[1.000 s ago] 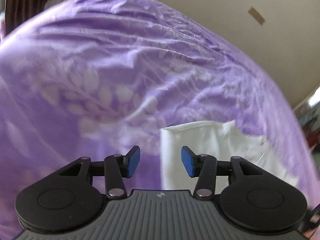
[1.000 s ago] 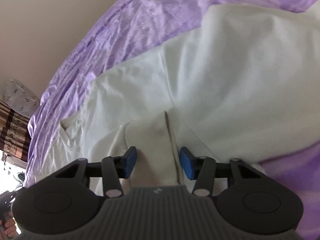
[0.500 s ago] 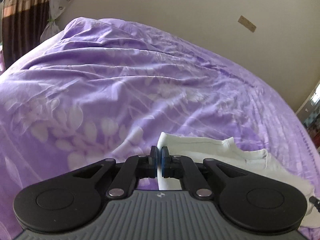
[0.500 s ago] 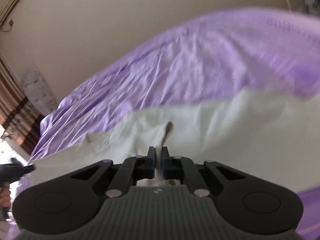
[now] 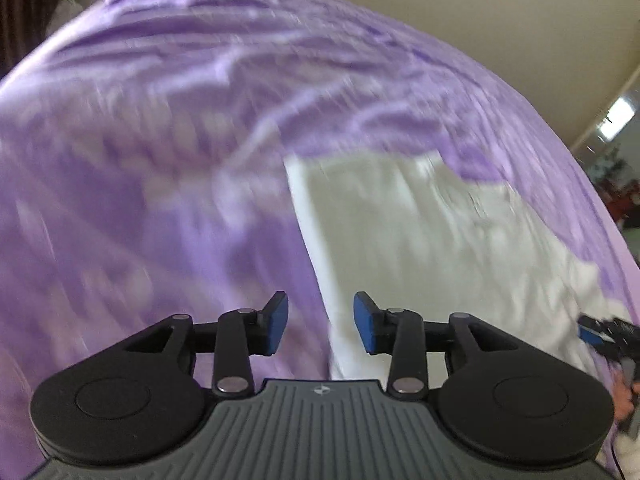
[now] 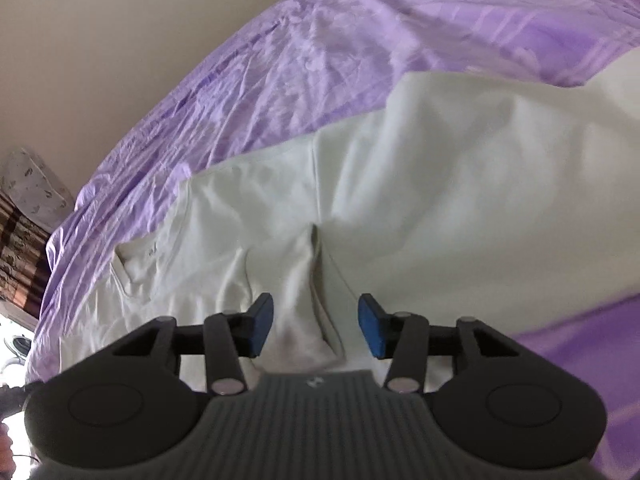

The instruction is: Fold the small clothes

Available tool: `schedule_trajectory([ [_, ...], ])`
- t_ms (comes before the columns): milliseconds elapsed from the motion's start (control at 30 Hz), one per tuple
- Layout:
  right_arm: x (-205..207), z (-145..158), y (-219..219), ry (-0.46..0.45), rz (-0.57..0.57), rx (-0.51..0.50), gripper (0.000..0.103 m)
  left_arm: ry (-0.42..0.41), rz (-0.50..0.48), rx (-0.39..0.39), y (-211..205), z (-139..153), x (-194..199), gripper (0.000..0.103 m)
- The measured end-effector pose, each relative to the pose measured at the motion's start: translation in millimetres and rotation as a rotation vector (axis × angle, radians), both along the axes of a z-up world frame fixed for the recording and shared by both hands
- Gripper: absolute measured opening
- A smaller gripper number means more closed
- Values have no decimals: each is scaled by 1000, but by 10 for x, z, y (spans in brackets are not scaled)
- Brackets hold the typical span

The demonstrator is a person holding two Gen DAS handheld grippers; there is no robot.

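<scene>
A purple bedsheet [image 6: 320,52] is spread under a white garment [image 6: 440,184]. Both the left gripper [image 5: 320,326] and right gripper [image 6: 316,324] are parted, empty. A fold seems under way; an edge must next be pinched.

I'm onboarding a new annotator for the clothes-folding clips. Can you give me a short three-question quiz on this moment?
1. True or false: the left gripper is clamped on the white garment.
2. Multiple choice: what does the white garment lie on? A) a wooden table B) a purple bedspread C) a grey carpet
3. Fill in: in the right wrist view, the raised fold of cloth sits ____ the open fingers of the right gripper.

Key:
1. False; its jaws are open, with the garment's edge below them.
2. B
3. between
</scene>
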State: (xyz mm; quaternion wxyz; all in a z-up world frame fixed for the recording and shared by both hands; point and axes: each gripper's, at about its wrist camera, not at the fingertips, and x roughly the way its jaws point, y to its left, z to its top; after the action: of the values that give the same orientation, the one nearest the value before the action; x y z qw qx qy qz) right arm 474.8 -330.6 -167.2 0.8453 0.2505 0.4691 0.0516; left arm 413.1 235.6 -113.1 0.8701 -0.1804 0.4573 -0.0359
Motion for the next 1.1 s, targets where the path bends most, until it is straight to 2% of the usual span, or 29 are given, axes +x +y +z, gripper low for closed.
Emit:
schedule_trajectory([
  [167, -195, -1, 18, 9, 20, 0, 44, 22, -39, -68, -141, -223, -133, 48],
  [300, -287, -13, 6, 4, 20, 7, 44, 93, -64, -42, -236, -325, -165, 48],
  [400, -307, -25, 7, 2, 22, 19, 44, 88, -89, -44, -206, -301, -277, 48],
  [467, -301, -42, 17, 5, 21, 23, 44, 85, -102, -54, -174, -285, -344, 53],
  [533, -306, -59, 34, 5, 18, 24, 44, 63, -142, -31, -202, -240, -451, 54],
  [600, -313, -61, 55, 3, 23, 20, 44, 50, -194, 45, -300, -205, -531, 54],
  [700, -310, -40, 103, -6, 43, -1, 44, 8, -275, 252, -560, -203, -584, 54],
  [900, -310, -42, 161, -10, 57, -5, 44, -85, -343, 565, -1046, -404, -478, 53],
  [933, -313, -44, 160, -10, 57, -5, 44, -97, -336, 607, -1096, -440, -465, 47],
  [967, -315, -48, 152, -9, 58, -2, 44, -113, -329, 632, -1139, -460, -470, 32],
  [1033, -322, -51, 135, -8, 56, 5, 44, -145, -324, 632, -1162, -449, -509, 7],
  [1100, -332, -47, 119, -11, 55, 11, 44, -203, -319, 643, -1128, -366, -612, 6],
])
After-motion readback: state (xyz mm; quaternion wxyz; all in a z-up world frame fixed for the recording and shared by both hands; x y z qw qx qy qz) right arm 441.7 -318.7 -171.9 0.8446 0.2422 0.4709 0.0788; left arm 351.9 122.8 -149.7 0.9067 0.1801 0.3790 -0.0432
